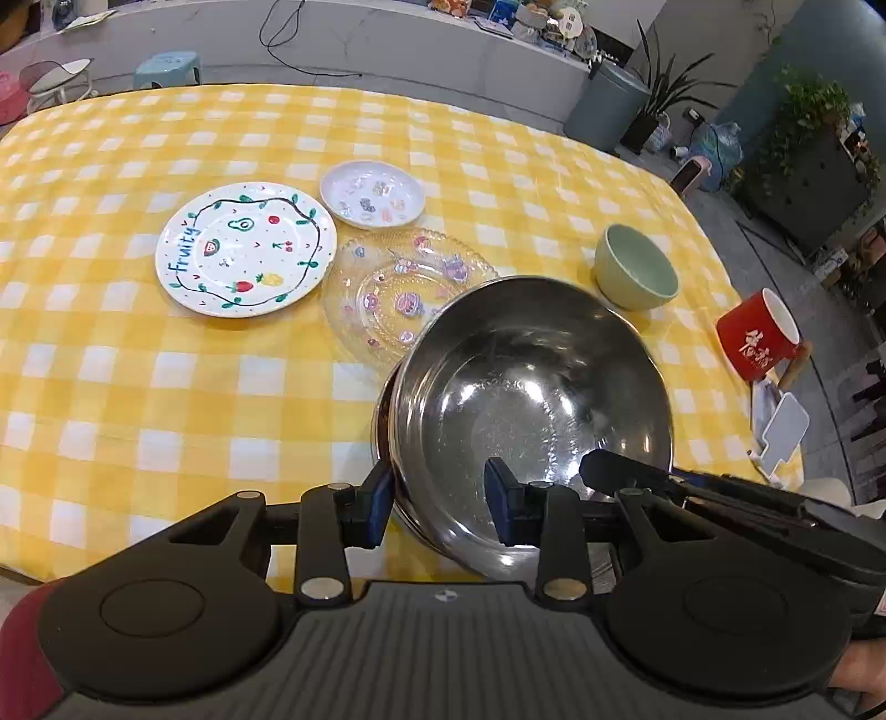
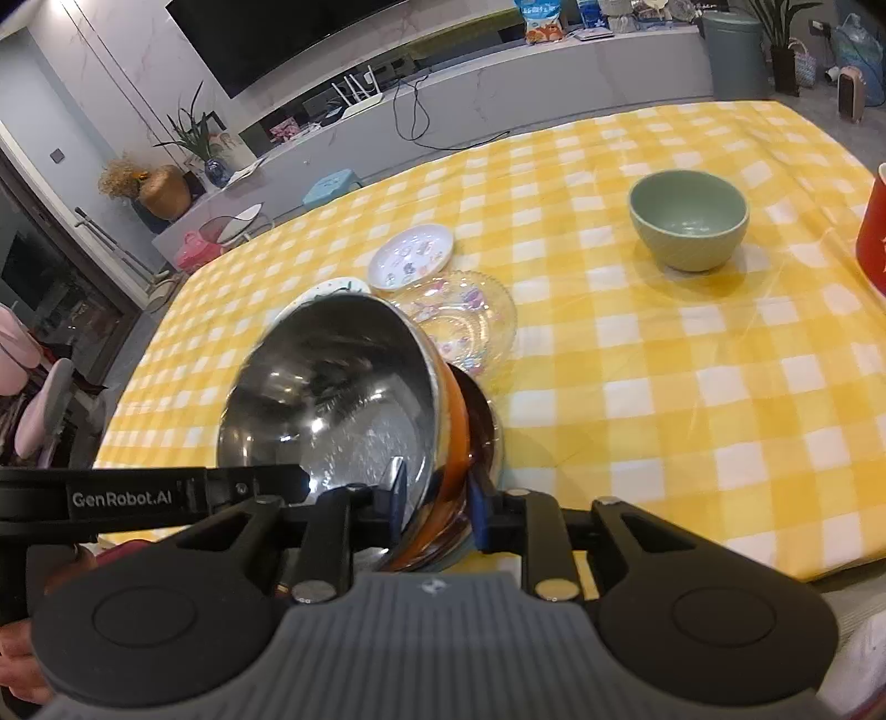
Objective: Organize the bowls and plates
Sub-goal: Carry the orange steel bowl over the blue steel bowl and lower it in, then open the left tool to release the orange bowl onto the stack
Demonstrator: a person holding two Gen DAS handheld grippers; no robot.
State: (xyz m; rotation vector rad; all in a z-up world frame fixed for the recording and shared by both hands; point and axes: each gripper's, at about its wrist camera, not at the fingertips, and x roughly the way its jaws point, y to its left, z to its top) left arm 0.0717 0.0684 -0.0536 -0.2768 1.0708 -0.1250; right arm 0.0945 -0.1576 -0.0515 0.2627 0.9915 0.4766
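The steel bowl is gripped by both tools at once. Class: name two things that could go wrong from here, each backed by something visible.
1. The steel bowl is tilted, pinched only at its near rim by the left tool and right tool; it might slip or twist.
2. It hangs over the clear glass plate; a drop could chip the plate.

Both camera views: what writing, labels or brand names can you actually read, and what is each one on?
"Fruity": blue handwriting on the white round plate with painted fruit.
"GenRobot.AI": white lettering on the black bar of the left gripper, seen in the right wrist view.
White characters on the red ceramic mug: too blurred to read.
Packaging on the far grey counter: too small to read.
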